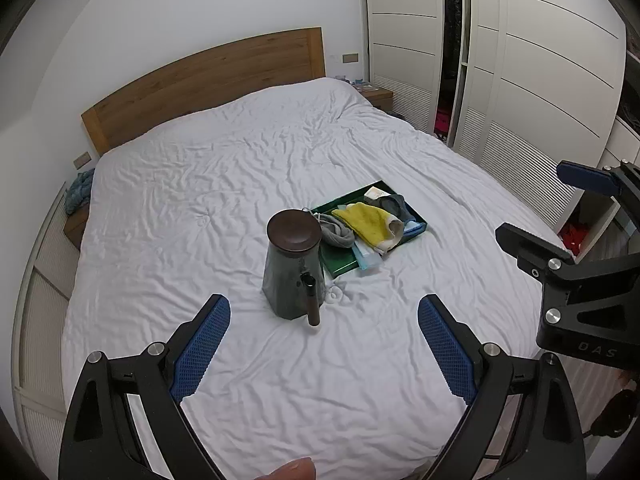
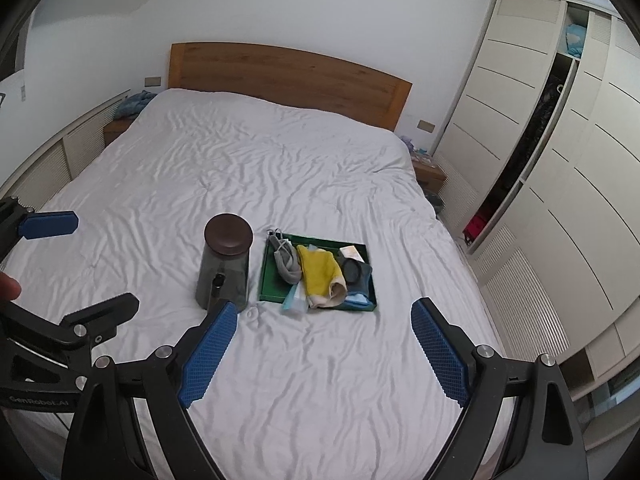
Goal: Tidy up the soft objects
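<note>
Currently both the left gripper [image 1: 324, 344] and right gripper [image 2: 324, 344] are held with jaws released, nothing grasped. One green tray [image 2: 268, 280], mid-frame on the bed [image 2: 240, 168], carries limp, light cloths: one yellow cloth [image 2: 316, 272] is best pinched at a loose edge. One dark jar [image 2: 224, 268] is seen left of it.

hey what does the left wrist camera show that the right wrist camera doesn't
Only the left wrist view shows the jar's hanging brown handle end, both jaws of the right gripper standing open at the edge, and a fingertip at the bottom.

Only the right wrist view shows a blue bundle on the wardrobe's top shelf, and the left gripper from the side.

Both show the white bed, wooden headboard, dark lidded jar, green tray holding a yellow cloth and grey pieces, and each camera's own open blue fingers.
</note>
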Motion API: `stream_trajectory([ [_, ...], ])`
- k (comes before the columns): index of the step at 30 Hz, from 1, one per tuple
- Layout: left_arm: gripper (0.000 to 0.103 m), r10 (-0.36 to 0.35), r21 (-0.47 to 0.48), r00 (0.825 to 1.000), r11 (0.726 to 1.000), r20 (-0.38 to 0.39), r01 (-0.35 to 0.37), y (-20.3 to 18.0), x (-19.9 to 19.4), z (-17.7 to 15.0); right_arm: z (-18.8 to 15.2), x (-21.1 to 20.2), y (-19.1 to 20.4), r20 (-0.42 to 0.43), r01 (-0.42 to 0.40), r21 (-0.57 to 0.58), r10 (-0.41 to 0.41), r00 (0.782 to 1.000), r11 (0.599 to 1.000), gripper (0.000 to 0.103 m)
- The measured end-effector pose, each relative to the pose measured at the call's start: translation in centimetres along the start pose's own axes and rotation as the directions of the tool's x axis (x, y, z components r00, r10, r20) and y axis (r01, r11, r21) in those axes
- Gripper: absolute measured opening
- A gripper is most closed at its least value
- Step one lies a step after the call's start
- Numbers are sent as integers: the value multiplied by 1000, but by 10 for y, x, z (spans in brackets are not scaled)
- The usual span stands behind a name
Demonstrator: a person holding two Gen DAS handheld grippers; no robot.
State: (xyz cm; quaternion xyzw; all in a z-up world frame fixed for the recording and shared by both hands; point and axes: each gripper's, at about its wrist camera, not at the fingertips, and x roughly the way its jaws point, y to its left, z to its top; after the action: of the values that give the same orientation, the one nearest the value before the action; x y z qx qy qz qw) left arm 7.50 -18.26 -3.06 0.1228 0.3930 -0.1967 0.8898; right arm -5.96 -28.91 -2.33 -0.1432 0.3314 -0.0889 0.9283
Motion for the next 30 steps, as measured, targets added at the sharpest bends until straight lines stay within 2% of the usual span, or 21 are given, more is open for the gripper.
stream_trajectory([
  [8, 92, 10, 2, 1000, 1000, 3, -10, -1, -1, 2, 0, -3, -5, 4, -2, -22, 2, 1000, 1000, 90],
  [11, 92, 22, 42, 1000, 999, -5, -21, -5, -1, -1, -2, -6, -2, 8, -1, -31, 2, 1000, 1000, 90],
  [17, 92, 75, 186, 996, 980, -39, -67, -7, 0, -15, -9, -10, -2, 0, -18, -58, 18, 1000, 998, 90],
  [21, 92, 81, 217, 995, 974, -62, -66, -7, 0, -22, -10, -10, 0, -5, -26, -76, 25, 1000, 997, 90],
  [24, 92, 79, 207, 995, 976, -68, -63, -7, 0, -21, -10, -10, 0, -5, -33, -78, 33, 999, 996, 90],
  [30, 92, 36, 102, 995, 994, -90, -27, 1, 2, -18, -10, -10, 1, 1, -44, -64, 44, 999, 997, 90],
])
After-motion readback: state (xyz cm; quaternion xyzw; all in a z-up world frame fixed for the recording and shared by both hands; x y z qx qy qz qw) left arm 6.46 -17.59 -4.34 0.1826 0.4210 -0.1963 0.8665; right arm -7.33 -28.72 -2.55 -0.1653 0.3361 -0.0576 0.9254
